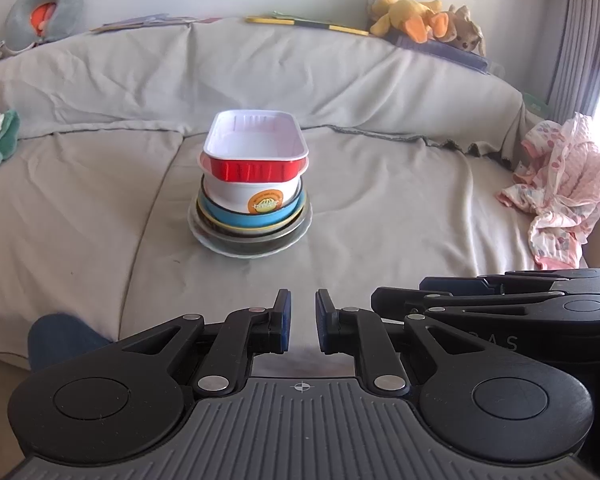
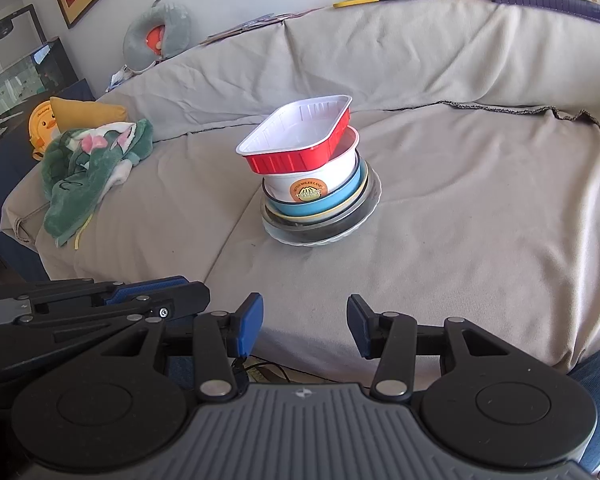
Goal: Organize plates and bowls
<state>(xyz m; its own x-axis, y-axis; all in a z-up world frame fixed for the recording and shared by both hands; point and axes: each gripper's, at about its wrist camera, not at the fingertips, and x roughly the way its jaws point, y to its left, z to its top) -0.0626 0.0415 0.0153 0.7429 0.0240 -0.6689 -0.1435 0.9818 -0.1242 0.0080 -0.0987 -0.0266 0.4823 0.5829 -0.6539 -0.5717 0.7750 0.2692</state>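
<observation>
A stack of dishes stands in the middle of the grey-covered sofa seat. On top is a red rectangular tray with a white inside, sitting askew. Under it come a white bowl with an orange sticker, a blue plate, a dark plate and a clear bottom plate. My left gripper is shut with nothing between its pads, well short of the stack. My right gripper is open and holds nothing, beside the left one and equally far back.
A green towel lies at the seat's left end and a pink cloth at its right. Plush toys and a grey neck pillow rest along the backrest. A person's blue-clad knee shows at the seat's front edge.
</observation>
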